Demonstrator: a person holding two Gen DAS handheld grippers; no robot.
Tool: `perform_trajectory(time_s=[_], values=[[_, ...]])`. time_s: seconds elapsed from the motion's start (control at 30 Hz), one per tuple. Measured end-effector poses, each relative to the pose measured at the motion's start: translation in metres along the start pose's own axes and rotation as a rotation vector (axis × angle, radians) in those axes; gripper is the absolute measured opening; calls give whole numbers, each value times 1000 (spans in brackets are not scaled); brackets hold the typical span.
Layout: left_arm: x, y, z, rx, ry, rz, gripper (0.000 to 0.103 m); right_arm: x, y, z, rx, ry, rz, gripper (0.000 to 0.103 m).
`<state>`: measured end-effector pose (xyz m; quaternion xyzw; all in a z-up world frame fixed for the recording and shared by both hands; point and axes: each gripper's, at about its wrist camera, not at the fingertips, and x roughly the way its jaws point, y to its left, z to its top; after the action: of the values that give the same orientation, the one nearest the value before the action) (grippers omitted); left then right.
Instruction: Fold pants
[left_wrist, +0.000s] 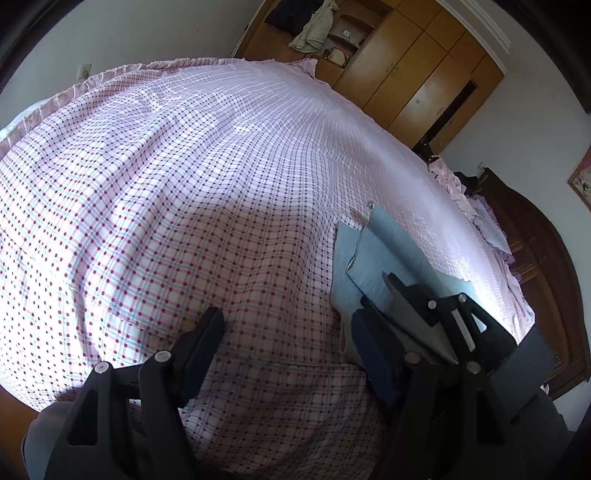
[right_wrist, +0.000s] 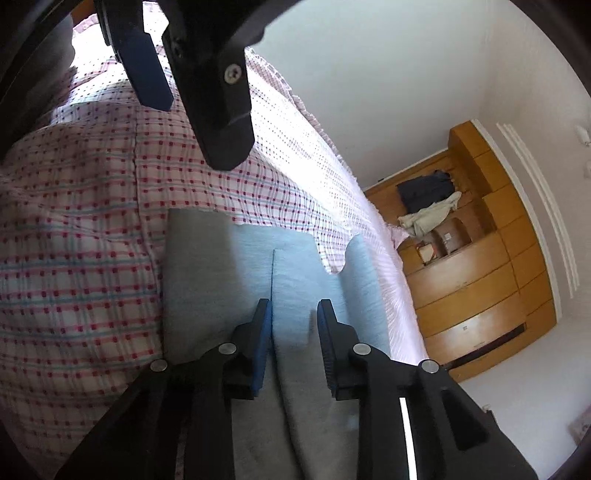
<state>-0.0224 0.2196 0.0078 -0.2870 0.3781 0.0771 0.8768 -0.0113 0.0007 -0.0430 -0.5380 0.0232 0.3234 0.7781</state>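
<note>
Left wrist view: the left gripper (left_wrist: 288, 349) stands wide at the bottom of the frame, with only the checked bedspread (left_wrist: 155, 206) between its 2 fingers – it holds nothing. The pants (left_wrist: 373, 254), pale blue, lie folded at the lower right, and the right gripper (left_wrist: 406, 291) reaches over them there. A wooden wardrobe (left_wrist: 417, 74) fills the upper right and a dark headboard (left_wrist: 532, 251) runs down the right edge.

Right wrist view: the right gripper (right_wrist: 294, 314) sits low in the centre, its fingers narrow but apart; the pants (right_wrist: 295, 254) lie flat under and ahead of them, and the pads do not seem to press on any fold. The left gripper (right_wrist: 188, 122) hangs in from the upper left. The bedspread (right_wrist: 74, 229) is soft and rumpled – it will give under a push.

The cloth looks light, limp and thick-layered; a folded edge or corner seems the best place to pinch.
</note>
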Motion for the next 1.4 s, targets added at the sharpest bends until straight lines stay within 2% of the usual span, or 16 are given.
perform_trajectory(time_s=[0.1, 0.17, 0.37, 0.53, 0.63, 0.83, 0.93, 1.4], values=[[1, -2, 0, 1, 1, 3, 75, -3, 5, 3, 1, -12, -6, 15], [2, -2, 0, 1, 1, 3, 75, -6, 4, 3, 24, -14, 29, 0], [4, -2, 0, -2, 2, 1, 75, -28, -3, 7, 86, -44, 40, 0], [3, 0, 1, -7, -1, -4, 75, -58, -18, 11, 139, -126, 105, 0], [1, 4, 1, -20, -3, -12, 75, -72, -13, 14, 117, -165, 147, 0], [-2, 12, 2, -38, -4, -25, 75, -77, 14, 10, 54, -161, 208, 0], [-3, 13, 2, -36, -4, -24, 75, -88, 18, 14, 33, -189, 199, 0], [-3, 12, 1, -35, -2, -22, 75, -86, 24, 9, 65, -188, 231, 0]])
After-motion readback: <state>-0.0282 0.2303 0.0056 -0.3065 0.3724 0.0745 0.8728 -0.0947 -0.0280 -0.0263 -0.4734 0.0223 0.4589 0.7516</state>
